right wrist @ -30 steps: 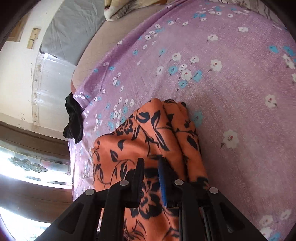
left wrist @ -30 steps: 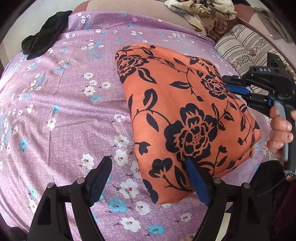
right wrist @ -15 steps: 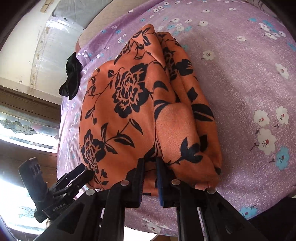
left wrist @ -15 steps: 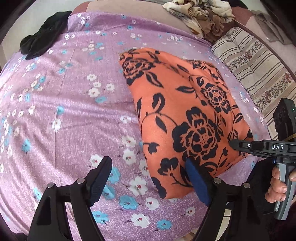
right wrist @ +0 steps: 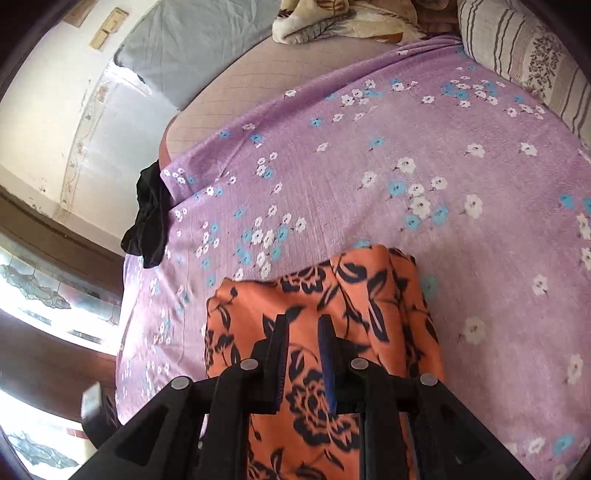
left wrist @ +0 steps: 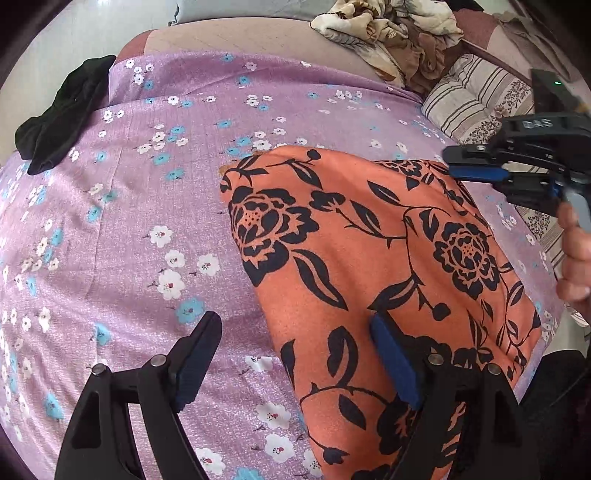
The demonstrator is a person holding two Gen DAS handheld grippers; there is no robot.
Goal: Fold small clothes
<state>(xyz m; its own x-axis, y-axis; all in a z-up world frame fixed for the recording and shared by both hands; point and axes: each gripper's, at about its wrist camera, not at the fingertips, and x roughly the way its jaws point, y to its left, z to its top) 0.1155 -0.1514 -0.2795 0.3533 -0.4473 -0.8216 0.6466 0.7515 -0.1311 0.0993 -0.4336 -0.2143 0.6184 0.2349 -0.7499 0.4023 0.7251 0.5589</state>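
An orange garment with black flowers (left wrist: 369, 258) lies folded on the purple flowered bedsheet (left wrist: 147, 221). My left gripper (left wrist: 295, 354) is open wide above the garment's near left edge, its right finger over the cloth. My right gripper (left wrist: 476, 162) shows in the left wrist view at the garment's far right corner, its fingers close together. In the right wrist view the right gripper (right wrist: 301, 332) hovers over the orange garment (right wrist: 369, 295) with a narrow gap between the fingers and nothing visible in it.
A black garment (left wrist: 62, 118) lies at the sheet's far left edge; it also shows in the right wrist view (right wrist: 147, 218). A crumpled cream blanket (left wrist: 388, 33) and a striped pillow (left wrist: 476, 99) lie at the back right. The sheet's left half is bare.
My right gripper has swung from the garment's near right edge back up over its far right corner. The left gripper has moved in closer to the garment's near edge.
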